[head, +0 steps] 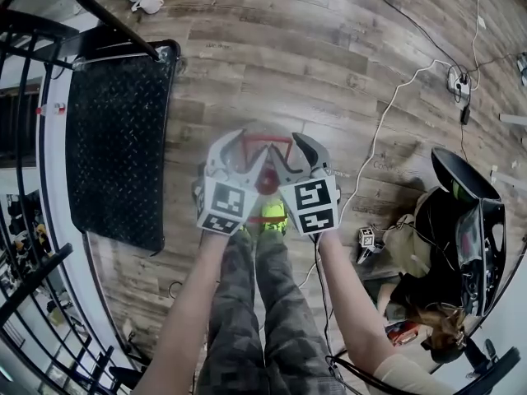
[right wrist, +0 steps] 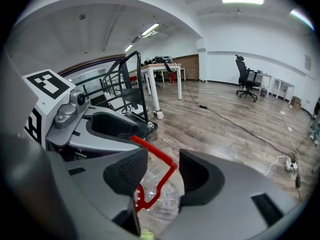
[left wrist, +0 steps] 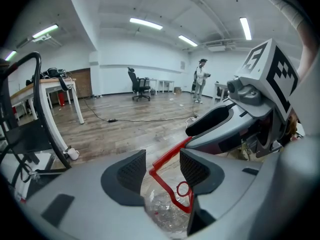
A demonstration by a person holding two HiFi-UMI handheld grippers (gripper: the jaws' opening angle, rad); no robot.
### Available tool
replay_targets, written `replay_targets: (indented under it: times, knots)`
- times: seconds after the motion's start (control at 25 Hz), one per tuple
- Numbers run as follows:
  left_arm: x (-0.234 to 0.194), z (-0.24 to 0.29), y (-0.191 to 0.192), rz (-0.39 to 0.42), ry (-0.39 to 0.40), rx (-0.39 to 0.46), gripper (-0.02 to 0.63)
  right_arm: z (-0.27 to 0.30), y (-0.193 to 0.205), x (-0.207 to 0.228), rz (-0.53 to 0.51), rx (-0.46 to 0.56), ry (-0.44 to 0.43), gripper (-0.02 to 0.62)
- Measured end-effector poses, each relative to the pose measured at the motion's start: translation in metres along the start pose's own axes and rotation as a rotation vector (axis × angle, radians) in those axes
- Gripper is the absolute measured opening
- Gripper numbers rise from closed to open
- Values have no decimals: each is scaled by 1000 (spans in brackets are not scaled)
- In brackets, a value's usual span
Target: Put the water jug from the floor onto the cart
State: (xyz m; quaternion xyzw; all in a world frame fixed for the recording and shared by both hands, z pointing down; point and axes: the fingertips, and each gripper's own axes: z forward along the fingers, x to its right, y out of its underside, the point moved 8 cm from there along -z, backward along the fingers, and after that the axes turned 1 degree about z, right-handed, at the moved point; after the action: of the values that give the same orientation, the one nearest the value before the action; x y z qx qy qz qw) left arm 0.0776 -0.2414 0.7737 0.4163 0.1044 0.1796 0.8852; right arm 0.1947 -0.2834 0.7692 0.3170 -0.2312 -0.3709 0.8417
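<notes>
The water jug (head: 265, 164) is clear plastic with a red carry handle (head: 265, 141) and stands on the wood floor just ahead of my green shoes. My left gripper (head: 237, 145) and right gripper (head: 292, 148) hang side by side over it. In the left gripper view the red handle (left wrist: 167, 160) runs between the open jaws of the left gripper (left wrist: 162, 169) without the pads pressing it, and the jug (left wrist: 162, 210) shows below. The right gripper (right wrist: 162, 171) likewise straddles the handle (right wrist: 161, 158) with its jaws apart. The cart (head: 115, 138), with its black tread-plate deck, stands to the left.
A white cable runs across the floor to a power strip (head: 458, 85) at the right. A black office chair (head: 465, 220) and bags sit at the lower right. A railing (head: 33, 286) lines the left edge. A person (left wrist: 201, 79) stands far off, near desks.
</notes>
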Motion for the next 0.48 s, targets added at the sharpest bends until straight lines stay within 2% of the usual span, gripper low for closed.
replay_targets:
  times: [0.48]
  knots:
    - [-3,28,25,-21,4,-20,187,28,29,8,57,-26,36,176]
